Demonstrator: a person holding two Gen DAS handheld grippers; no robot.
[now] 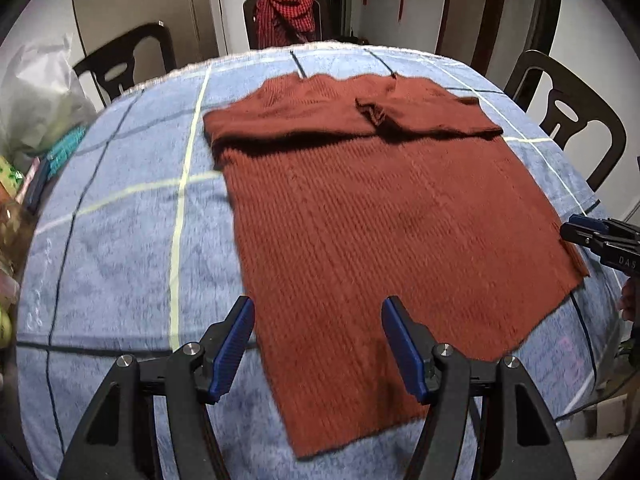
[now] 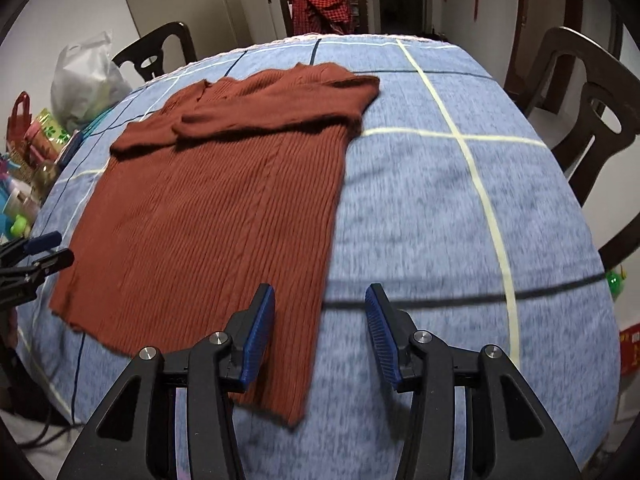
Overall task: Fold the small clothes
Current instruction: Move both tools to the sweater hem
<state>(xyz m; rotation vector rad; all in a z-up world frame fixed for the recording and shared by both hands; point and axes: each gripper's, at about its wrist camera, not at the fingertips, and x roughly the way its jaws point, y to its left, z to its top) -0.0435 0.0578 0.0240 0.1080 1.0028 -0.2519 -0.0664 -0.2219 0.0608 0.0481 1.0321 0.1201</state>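
On tabletop (image 1: 120,248): one rust sweater (image 1: 380,220); beside its hem, left tool (image 1: 318,344) and right tool (image 2: 320,332), both wide, empty.

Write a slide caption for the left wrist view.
Open left gripper above the near hem of a rust-red knit sweater, sleeves folded in, on a blue checked tablecloth.

The sweater (image 1: 384,216) is rust-brown with a ribbed knit. The cloth (image 2: 440,208) covering the table is mottled blue, crossed by pale yellow and dark navy lines in a wide check. Both grippers are black with blue ridged pads (image 1: 236,340). At the table's far edge, a chair (image 1: 286,12) carries a red-and-black checked garment (image 2: 324,0).
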